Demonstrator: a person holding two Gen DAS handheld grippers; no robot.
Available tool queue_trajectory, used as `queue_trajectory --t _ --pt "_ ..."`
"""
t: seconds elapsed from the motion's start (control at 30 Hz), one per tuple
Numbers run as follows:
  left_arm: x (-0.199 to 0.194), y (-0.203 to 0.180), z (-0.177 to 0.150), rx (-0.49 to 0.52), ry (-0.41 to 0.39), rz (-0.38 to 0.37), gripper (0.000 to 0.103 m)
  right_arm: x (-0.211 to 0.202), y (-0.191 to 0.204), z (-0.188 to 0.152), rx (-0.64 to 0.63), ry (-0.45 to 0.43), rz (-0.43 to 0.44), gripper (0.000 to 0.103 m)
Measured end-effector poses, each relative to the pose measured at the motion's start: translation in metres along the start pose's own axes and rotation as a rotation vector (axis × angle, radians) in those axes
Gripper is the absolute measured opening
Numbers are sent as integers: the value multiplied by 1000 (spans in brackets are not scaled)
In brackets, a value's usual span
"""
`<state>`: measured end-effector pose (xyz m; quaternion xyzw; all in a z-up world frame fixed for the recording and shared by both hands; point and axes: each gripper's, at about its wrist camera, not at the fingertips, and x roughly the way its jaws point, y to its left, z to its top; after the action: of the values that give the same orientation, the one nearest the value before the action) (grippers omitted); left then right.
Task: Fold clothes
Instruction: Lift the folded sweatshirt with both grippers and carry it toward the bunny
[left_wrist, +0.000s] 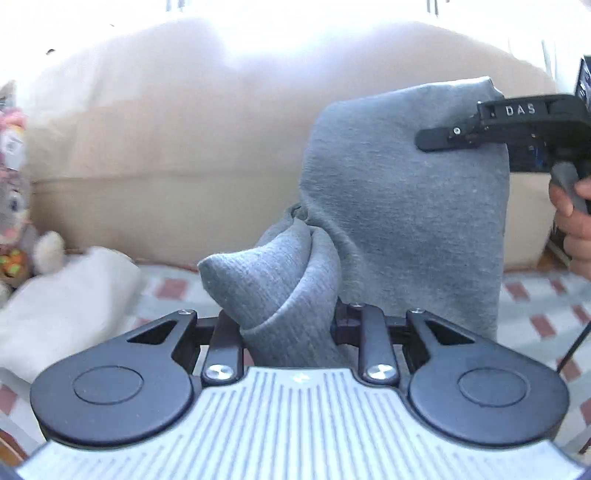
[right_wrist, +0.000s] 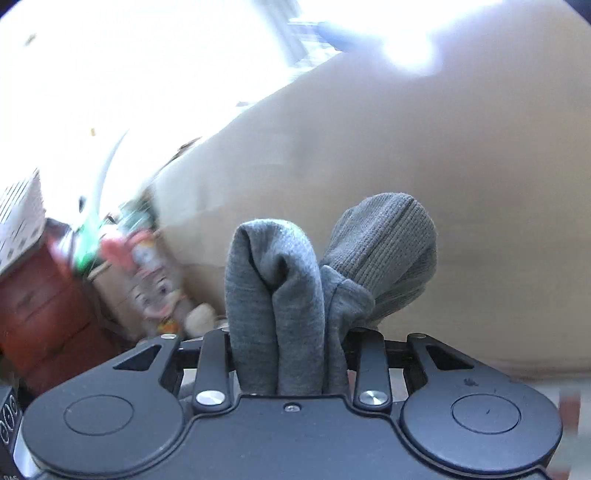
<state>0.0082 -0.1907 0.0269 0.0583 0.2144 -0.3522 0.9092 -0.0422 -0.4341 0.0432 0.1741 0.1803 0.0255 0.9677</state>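
Observation:
A grey knit garment (left_wrist: 402, 206) hangs in the air above a checked cloth surface. My left gripper (left_wrist: 291, 328) is shut on a bunched fold of it close to the camera. The right gripper (left_wrist: 443, 138), black and marked "DAS", pinches the garment's upper right corner in the left wrist view, with a hand (left_wrist: 572, 225) on its handle. In the right wrist view my right gripper (right_wrist: 288, 354) is shut on bunched grey garment (right_wrist: 280, 295), and a ribbed cuff (right_wrist: 391, 243) sticks up to the right of it. The fingertips are hidden by the fabric.
A beige sofa back (left_wrist: 166, 147) fills the background. A white cushion (left_wrist: 62, 306) and a plush toy (left_wrist: 14, 206) lie at the left. The checked red and white cover (left_wrist: 535, 310) spreads below. A red-brown cabinet (right_wrist: 48, 302) stands at the left in the right wrist view.

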Motion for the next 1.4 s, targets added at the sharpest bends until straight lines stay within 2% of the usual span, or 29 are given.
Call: queue_trajectory --t 0.07,0.13,0.23,0.3,0.43,0.53,0.6,0.7,0.77,0.83,0.9,0.97,1.1,1.23,1.3,1.4 --pt "-23 32 20 -10 -54 -5 24 18 42 40 -69 44 -18 38" --pt "-44 59 47 33 -109 -10 24 36 77 76 -125 82 -35 38" --pt "-66 103 84 13 -89 -10 24 57 119 117 -153 112 -47 38" --pt "-78 133 99 -55 -76 3 24 62 135 131 -145 95 -35 38" --pt "-81 178 110 -187 -89 43 24 87 154 130 -113 73 20 38" --pt "-66 204 93 -212 -157 80 24 132 152 118 -37 75 38 38" --pt "-47 227 72 -297 -162 75 23 161 149 106 -9 79 42 37" --pt "-16 263 31 -462 -188 31 23 197 148 88 -6 161 13 37" --pt "-2 273 -3 -551 -228 16 23 214 150 82 -63 220 0 38" --pt "9 281 -33 -615 -249 26 23 227 146 72 -55 224 24 37" --pt "22 284 -48 -609 -213 35 23 236 142 57 -71 218 47 37" --pt "42 293 -47 -582 -155 53 23 248 141 39 -108 220 54 37" --pt "45 293 -66 -581 -105 71 23 276 129 11 -86 289 45 38" --pt "48 309 -81 -643 -99 73 23 297 127 3 -56 337 75 38" --pt "44 311 -82 -644 -104 77 23 294 127 0 -53 332 111 38" --pt "39 312 -83 -645 -112 83 23 291 127 -4 -44 329 118 38"
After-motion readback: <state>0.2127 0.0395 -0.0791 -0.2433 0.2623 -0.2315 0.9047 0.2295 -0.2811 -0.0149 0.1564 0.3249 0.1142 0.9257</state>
